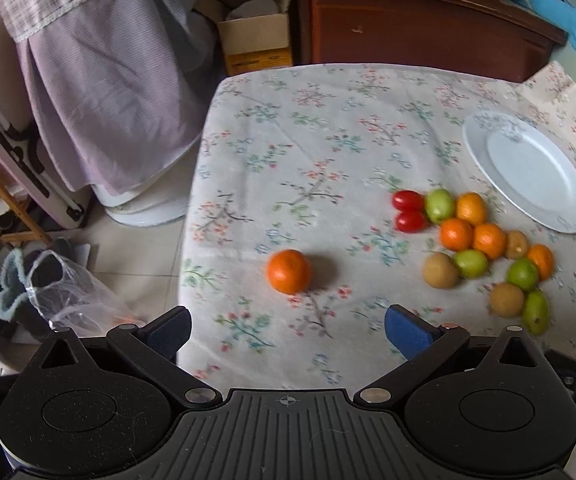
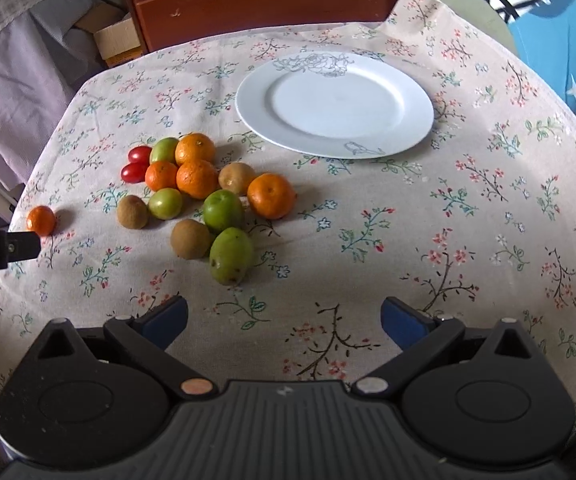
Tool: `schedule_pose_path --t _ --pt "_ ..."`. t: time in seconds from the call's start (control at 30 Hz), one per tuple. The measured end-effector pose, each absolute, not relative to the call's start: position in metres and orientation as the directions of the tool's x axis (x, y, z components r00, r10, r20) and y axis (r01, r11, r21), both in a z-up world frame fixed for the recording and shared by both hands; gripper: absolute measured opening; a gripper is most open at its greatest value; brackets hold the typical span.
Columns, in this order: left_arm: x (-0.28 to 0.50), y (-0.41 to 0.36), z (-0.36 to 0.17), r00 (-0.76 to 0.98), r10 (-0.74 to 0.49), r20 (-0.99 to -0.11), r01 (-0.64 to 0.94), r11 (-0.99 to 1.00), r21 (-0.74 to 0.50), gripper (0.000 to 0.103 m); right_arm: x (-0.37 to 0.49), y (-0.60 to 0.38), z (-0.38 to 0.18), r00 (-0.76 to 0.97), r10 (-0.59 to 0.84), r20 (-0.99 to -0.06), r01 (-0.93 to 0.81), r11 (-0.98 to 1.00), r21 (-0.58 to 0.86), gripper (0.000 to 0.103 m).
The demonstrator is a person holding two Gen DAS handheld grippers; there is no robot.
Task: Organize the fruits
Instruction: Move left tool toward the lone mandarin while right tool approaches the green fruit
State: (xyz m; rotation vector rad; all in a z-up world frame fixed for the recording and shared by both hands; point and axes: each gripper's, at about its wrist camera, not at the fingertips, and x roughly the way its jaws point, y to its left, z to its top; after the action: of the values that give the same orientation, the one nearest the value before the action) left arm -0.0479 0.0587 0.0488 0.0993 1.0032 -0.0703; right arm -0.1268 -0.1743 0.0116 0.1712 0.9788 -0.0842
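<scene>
A lone orange mandarin [image 1: 289, 271] lies on the floral tablecloth, apart from the fruit pile; it also shows in the right wrist view [image 2: 41, 221]. My left gripper [image 1: 287, 330] is open and empty just short of it. The pile [image 2: 204, 188] holds mandarins, green fruits, brown kiwis and two red tomatoes [image 2: 136, 164]. A white plate [image 2: 334, 103] lies empty beyond the pile. My right gripper [image 2: 284, 322] is open and empty, near the front of the table, right of a green fruit [image 2: 231, 256].
The table's left edge [image 1: 192, 216] drops to a floor with a plastic bag [image 1: 76, 292], slippers and a cloth-covered stand. A wooden cabinet [image 1: 416, 28] and a cardboard box [image 1: 254, 40] stand behind the table. A blue cushion [image 2: 556, 32] lies at the far right.
</scene>
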Motion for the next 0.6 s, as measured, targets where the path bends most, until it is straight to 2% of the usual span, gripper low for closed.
schedule_pose_path --t 0.27,0.6 --pt "-0.041 0.089 0.04 0.551 -0.04 -0.834 0.055 0.998 -0.011 0.102 -0.128 -0.192 0.012 0.57 0.036 -0.821 0.186 0.967 0.172 0.1" --pt "-0.029 0.08 0.023 0.582 -0.03 -0.813 0.075 0.997 0.016 0.101 -0.135 -0.2 0.014 0.609 0.077 -0.789 0.17 0.96 0.225 0.088"
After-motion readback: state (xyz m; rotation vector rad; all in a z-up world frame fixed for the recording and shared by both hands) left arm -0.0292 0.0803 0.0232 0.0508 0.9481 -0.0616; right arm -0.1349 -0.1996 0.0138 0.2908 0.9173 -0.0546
